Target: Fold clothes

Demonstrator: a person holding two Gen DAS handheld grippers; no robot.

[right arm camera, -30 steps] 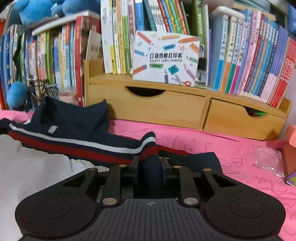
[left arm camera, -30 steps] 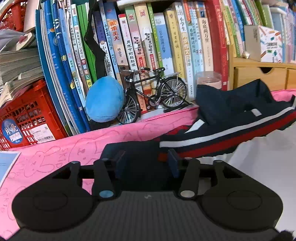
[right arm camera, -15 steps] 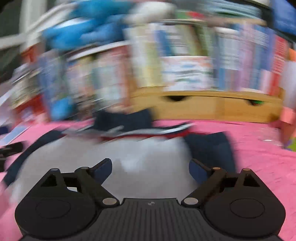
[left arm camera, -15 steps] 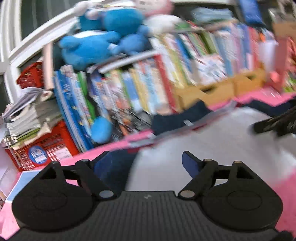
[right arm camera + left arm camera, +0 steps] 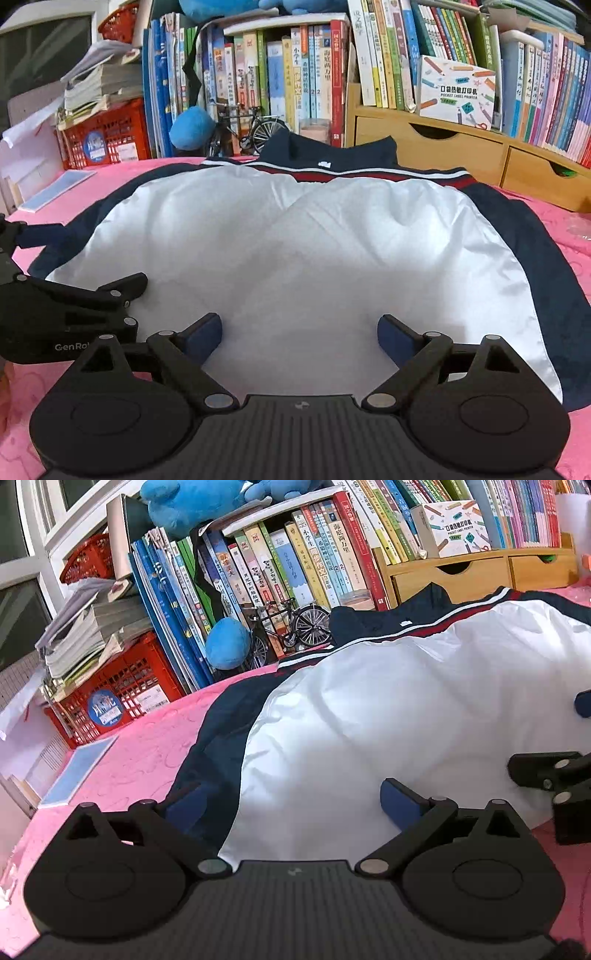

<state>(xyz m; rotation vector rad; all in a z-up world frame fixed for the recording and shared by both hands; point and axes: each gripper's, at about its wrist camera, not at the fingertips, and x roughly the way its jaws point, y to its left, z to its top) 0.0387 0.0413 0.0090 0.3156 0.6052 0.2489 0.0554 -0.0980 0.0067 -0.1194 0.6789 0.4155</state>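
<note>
Pink tablecloth (image 5: pixel 576 229), jacket (image 5: pixel 295 251) hem hidden behind spread right claw (image 5: pixel 299 332)

Left gripper (image 5: pixel 291 805): matte black body, ribbed across the flat top plate, a small pale logo stamped at its centre. Two rounded black housings are seen at either side, each marked by a shallow circular recess. Angled black link arms are pinned with silver round-headed screws. Fingers (image 5: pixel 397 803) are faced with dark blue pads.

Right gripper (image 5: pixel 299 338): the same build is noted, black ribbed plate, twin round housings, triangular cut-outs in the links, silver pivot screws, blue-padded fingertips (image 5: pixel 393 338). On the side of the left unit, white lettering "GenRo" is partly read from the right wrist view.
</note>
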